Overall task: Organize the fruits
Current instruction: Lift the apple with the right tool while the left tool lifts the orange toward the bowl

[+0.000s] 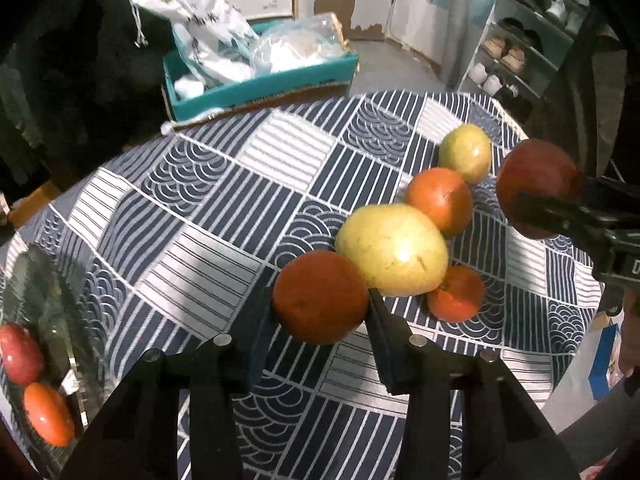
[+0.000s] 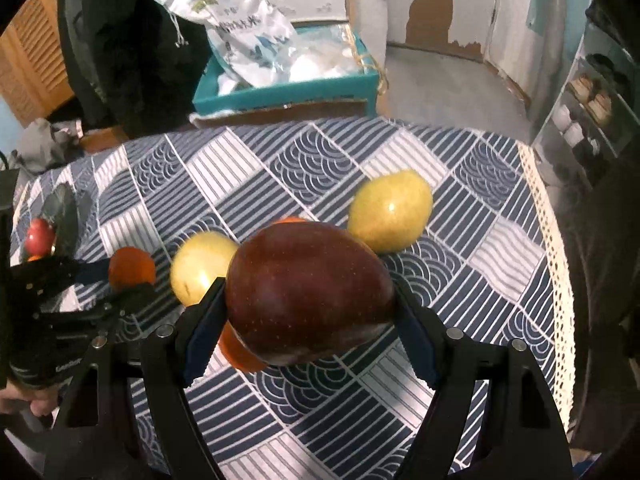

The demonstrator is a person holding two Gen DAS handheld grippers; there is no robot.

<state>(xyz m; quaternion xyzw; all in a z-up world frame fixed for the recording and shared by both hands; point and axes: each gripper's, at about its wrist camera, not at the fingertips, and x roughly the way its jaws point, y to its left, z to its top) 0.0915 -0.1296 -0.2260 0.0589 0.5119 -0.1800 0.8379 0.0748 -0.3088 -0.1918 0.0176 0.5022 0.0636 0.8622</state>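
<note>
My left gripper (image 1: 320, 308) is shut on an orange fruit (image 1: 320, 296) above the patterned tablecloth (image 1: 192, 220). Behind it lie a big yellow apple (image 1: 392, 250), a second orange fruit (image 1: 440, 200), a yellow-green apple (image 1: 466, 152) and a small orange fruit (image 1: 458, 294). My right gripper (image 2: 310, 312) is shut on a dark red apple (image 2: 310, 292) and holds it above the table; it also shows at the right of the left wrist view (image 1: 536, 186). A glass plate (image 1: 28, 276) at the left edge holds a red apple (image 1: 20, 354) and an orange fruit (image 1: 48, 414).
A teal box (image 1: 260, 88) with white bags stands beyond the table's far edge. A shelf with shoes and crockery (image 1: 520, 48) is at the right. The table's lace-trimmed right edge (image 2: 548, 240) shows in the right wrist view.
</note>
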